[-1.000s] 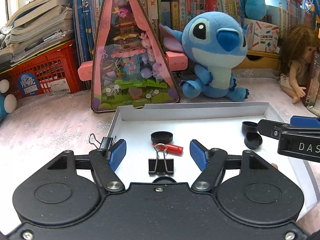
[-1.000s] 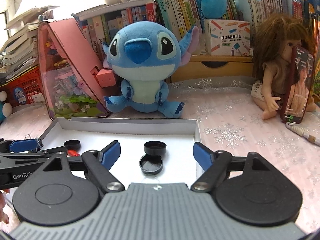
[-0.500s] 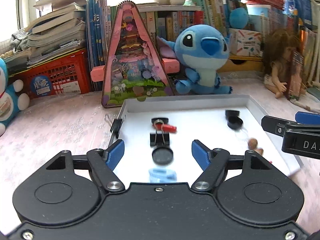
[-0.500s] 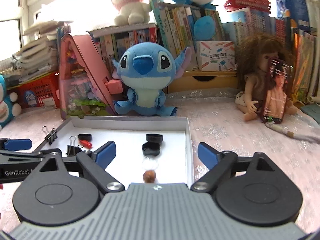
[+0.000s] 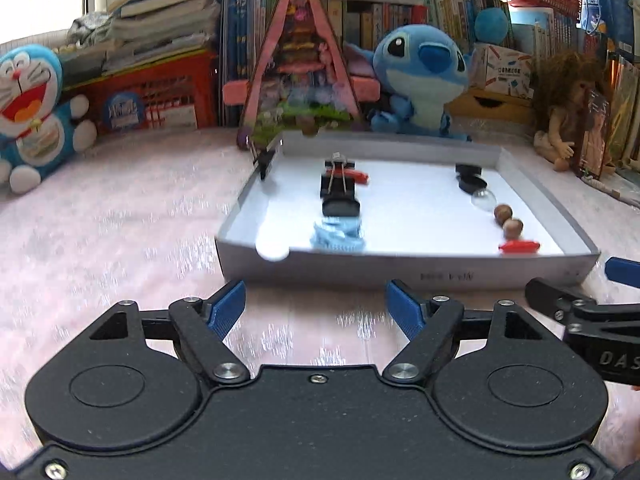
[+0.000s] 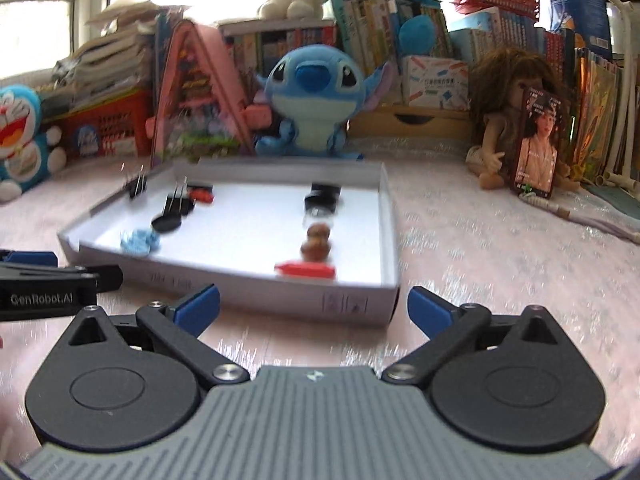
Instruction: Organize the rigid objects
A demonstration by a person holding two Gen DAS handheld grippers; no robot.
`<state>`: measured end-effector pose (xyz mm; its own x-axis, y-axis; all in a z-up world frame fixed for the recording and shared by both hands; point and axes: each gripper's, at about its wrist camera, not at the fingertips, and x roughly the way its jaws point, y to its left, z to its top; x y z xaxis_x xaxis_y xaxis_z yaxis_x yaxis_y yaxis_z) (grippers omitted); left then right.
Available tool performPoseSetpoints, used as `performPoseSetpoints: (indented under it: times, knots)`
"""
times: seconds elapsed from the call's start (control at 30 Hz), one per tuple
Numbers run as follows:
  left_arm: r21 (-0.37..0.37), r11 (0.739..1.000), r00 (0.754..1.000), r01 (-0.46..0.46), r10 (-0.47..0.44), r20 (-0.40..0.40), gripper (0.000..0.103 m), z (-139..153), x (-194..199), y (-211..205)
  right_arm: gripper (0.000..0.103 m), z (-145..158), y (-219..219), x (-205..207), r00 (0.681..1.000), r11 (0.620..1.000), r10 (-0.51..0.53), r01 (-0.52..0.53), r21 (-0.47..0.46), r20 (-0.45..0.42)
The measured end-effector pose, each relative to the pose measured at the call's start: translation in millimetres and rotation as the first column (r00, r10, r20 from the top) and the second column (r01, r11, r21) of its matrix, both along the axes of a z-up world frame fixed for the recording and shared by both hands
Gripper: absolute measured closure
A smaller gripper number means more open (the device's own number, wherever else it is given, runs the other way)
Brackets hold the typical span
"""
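Note:
A shallow white tray [image 5: 400, 270] [image 6: 224, 286] sits on the pink cloth. It holds black binder clips [image 5: 338, 184] [image 6: 176, 202], black round caps [image 5: 470, 178] [image 6: 322, 196], a light blue piece [image 5: 339, 236] [image 6: 138, 240], two brown beads [image 5: 508, 222] [image 6: 316, 240], a clear bead [image 5: 482, 200] and red pieces [image 5: 519, 246] [image 6: 306, 270]. Another clip [image 5: 266, 158] grips the tray's left wall. My left gripper [image 5: 316, 310] and right gripper [image 6: 314, 308] are both open and empty, in front of the tray's near wall.
A blue Stitch plush [image 5: 424, 80] [image 6: 312, 96], a pink triangular toy house [image 5: 298, 72], a Doraemon plush [image 5: 32, 108], a red crate [image 5: 160, 96], a doll [image 6: 512, 116] with a photo card [image 6: 538, 144], and bookshelves stand behind the tray.
Both grippers have pulled back from over the tray to in front of its near wall. Both stay open and empty. More of the tray's contents now show.

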<state>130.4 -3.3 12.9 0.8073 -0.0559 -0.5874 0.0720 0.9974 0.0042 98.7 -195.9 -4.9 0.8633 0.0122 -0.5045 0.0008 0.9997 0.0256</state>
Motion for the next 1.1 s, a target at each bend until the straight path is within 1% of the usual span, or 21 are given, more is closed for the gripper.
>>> performPoseSetpoints:
  times: [0.17, 0.23, 0.27, 0.4, 0.5, 1.1]
  knots:
    - [0.04, 0.999, 1.0, -0.028, 0.028, -0.014, 0.021, -12.8, 1.3, -1.4, 0.0, -7.3, 2.7, 6.8, 0.997, 1.0, -0.007, 0.006, -0.006, -0.075]
    - [0.025, 0.999, 0.999, -0.032, 0.033, -0.022, 0.019, -13.0, 3.9, -0.1, 0.0, -12.0, 1.8, 9.6, 0.994, 1.0, -0.01, 0.01, 0.001, -0.106]
    - [0.02, 0.999, 0.999, -0.031, 0.031, -0.025, 0.016, -12.9, 4.7, 0.6, 0.0, -13.0, 1.5, 9.8, 0.994, 1.0, -0.01, 0.01, 0.002, -0.111]
    - [0.008, 0.999, 0.998, -0.039, 0.039, -0.039, 0.009, -14.4, 7.6, 3.6, 0.0, -13.8, 2.2, 9.0, 0.994, 1.0, -0.01, 0.01, -0.004, -0.113]
    - [0.01, 0.999, 0.998, -0.032, 0.032, -0.049, 0.001, -15.8, 8.5, 3.3, 0.0, -13.7, 1.8, 9.0, 0.993, 1.0, -0.01, 0.01, 0.001, -0.115]
    - [0.011, 0.999, 0.998, -0.03, 0.03, -0.052, 0.0, -15.6, 8.4, 3.2, 0.0, -13.2, 0.5, 9.1, 0.993, 1.0, -0.01, 0.01, 0.006, -0.117]
